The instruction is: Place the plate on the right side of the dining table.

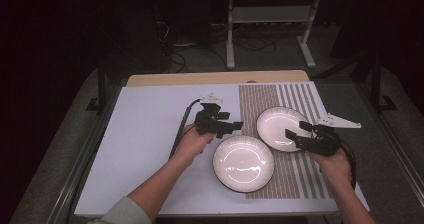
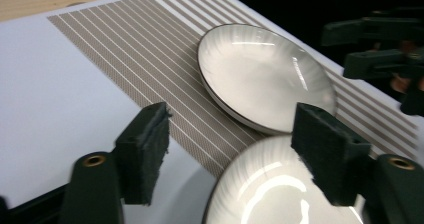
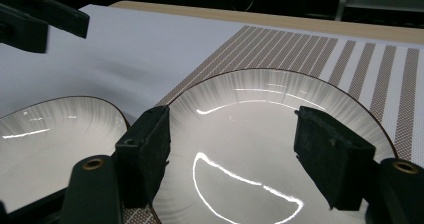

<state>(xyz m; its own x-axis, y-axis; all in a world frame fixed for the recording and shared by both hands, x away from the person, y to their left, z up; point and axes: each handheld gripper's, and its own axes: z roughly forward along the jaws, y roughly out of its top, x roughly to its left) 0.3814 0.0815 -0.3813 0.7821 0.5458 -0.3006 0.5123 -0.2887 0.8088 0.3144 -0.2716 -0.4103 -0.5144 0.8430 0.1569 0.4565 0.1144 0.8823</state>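
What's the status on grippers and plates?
Left gripper open, empty. Right gripper open over far plate. Near plate beside it on mat. Nothing in the way.

I am holding the left gripper (image 1: 235, 126) level, its jaws standing wide apart with nothing between the pads (image 2: 145, 151). The left forearm is entering from the bottom edge, angled up and to the right. I am holding the right gripper (image 1: 295, 134) pointing left, jaws likewise spread and gripping nothing.

Two white plates: one (image 1: 243, 163) nearer the person, one (image 1: 281, 127) farther; one striped mat (image 1: 280, 96).
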